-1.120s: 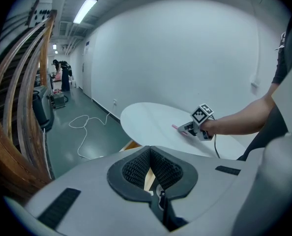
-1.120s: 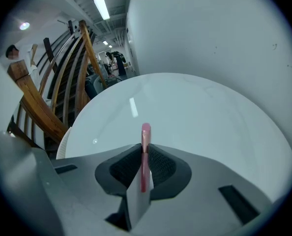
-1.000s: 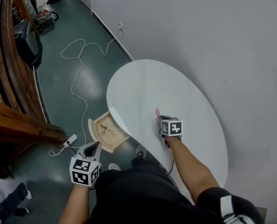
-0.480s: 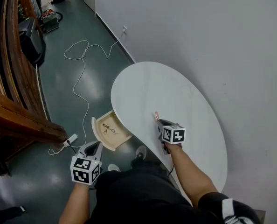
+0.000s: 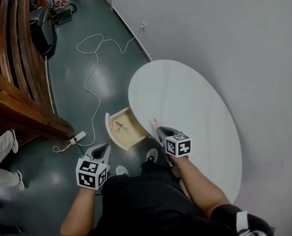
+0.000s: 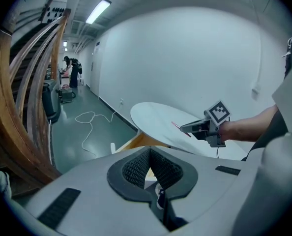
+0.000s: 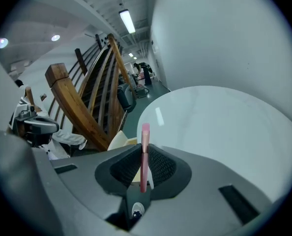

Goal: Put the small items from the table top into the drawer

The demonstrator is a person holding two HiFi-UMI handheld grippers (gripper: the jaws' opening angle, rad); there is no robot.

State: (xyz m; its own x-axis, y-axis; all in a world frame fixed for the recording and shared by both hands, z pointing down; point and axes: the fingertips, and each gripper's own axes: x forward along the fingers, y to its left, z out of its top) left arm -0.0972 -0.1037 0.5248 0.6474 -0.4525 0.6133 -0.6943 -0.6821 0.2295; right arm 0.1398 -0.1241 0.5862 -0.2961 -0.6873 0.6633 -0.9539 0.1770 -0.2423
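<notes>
A white oval table point(image 5: 190, 102) stands by the wall. Its wooden drawer point(image 5: 117, 140) is pulled open at the left, with a small dark item point(image 5: 122, 128) lying inside. My right gripper point(image 5: 160, 130) is over the table's near left edge, just right of the drawer, shut on a thin pink stick point(image 5: 156, 123). In the right gripper view the pink stick point(image 7: 145, 132) stands out from the shut right gripper point(image 7: 143, 154). My left gripper point(image 5: 102, 150) hangs over the floor below the drawer. In the left gripper view the left gripper point(image 6: 149, 154) is shut with nothing between its pads.
A white cable point(image 5: 94, 68) loops over the green floor to a power strip point(image 5: 77, 137). Curved wooden rails point(image 5: 15, 82) fill the left side. Another person's legs point(image 5: 1, 154) show at the far left. The grey wall point(image 5: 244, 58) runs behind the table.
My right gripper has carried the pink stick left, from over the table to its edge beside the drawer. The left gripper has hardly moved.
</notes>
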